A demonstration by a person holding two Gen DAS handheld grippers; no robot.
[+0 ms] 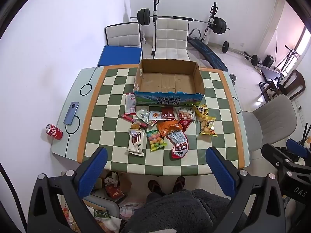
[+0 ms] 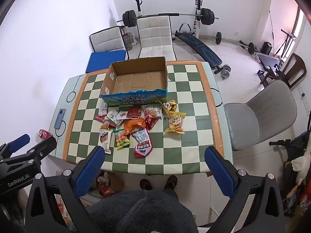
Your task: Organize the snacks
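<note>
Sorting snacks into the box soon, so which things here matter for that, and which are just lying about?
For the job:
cardboard box
snack packets
checkered table

Lying about:
phone
red can
blue folder

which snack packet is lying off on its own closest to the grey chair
The yellow packet with round puffs, on the pile's right side toward the grey chair. It lies on bare checks just below the panda packet, while the other snacks cluster and overlap further left.

Green-and-cream checkered table with orange border, brown cardboard box blue-fronted, red can, blue-padded tool
</note>
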